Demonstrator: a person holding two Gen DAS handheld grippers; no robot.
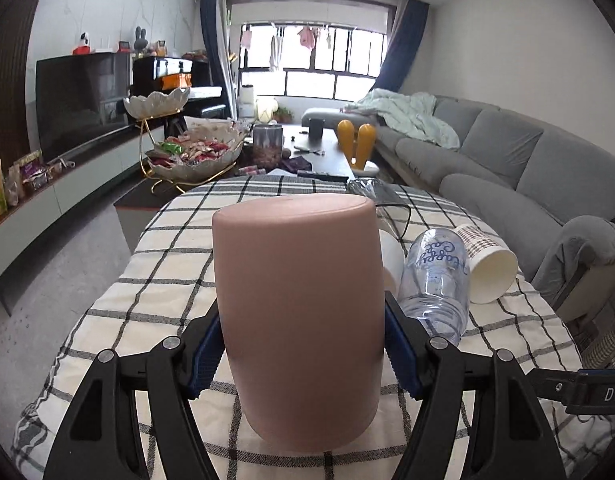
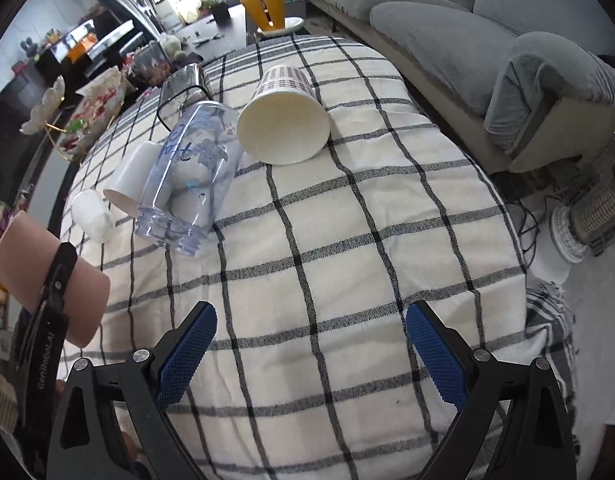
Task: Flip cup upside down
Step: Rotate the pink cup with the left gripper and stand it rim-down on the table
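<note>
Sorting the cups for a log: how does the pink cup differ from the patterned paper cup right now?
The pink cup is plain and opaque; the paper cup has a printed pattern and a white inside. The pink cup is clamped in the left tongs, above the checked cloth; the paper cup lies on its side on that cloth, mouth open toward the right-wrist camera. Neither shows a handle.

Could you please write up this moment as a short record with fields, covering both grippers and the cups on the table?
left gripper: jaws shut on the pink cup, closed end up
right gripper: jaws open, holding nothing, above the checked cloth
clear plastic cup: lying on its side
paper cup: lying on its side, mouth toward the right wrist camera
small white cup: on its side beside the clear one
</note>
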